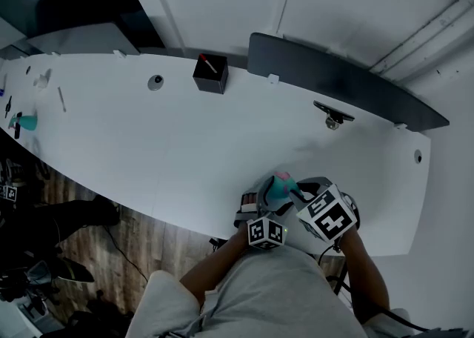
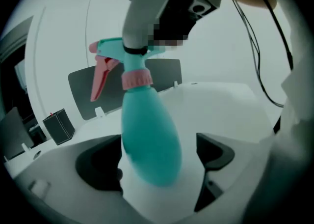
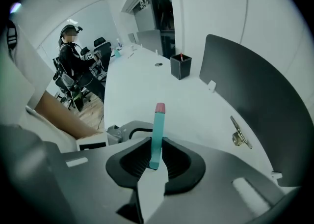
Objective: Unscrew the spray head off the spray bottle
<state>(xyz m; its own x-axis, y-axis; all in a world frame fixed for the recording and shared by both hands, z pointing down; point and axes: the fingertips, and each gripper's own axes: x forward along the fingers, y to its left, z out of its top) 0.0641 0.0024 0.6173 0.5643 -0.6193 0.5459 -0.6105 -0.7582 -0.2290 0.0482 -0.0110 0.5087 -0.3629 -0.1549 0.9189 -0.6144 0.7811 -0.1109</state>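
Observation:
A teal spray bottle (image 2: 149, 139) with a pink collar (image 2: 135, 78) and pink trigger (image 2: 100, 78) hangs tilted over the white table's (image 1: 185, 151) near edge. Its teal spray head (image 3: 158, 129) sits on the neck, nozzle pointing left in the left gripper view. My right gripper (image 3: 156, 156) comes down from above, shut on the spray head's top. My left gripper (image 2: 157, 154) stands wide open around the bottle's lower body; the right pad is clearly apart from it, the left pad close beside it. In the head view both grippers meet at the bottle (image 1: 278, 188).
A black pen box (image 1: 210, 73), a round grommet (image 1: 155, 82) and a metal clamp (image 1: 332, 116) lie farther back on the table. A dark divider panel (image 1: 341, 81) lines the far edge. A seated person (image 3: 73, 66) is at the table's far end.

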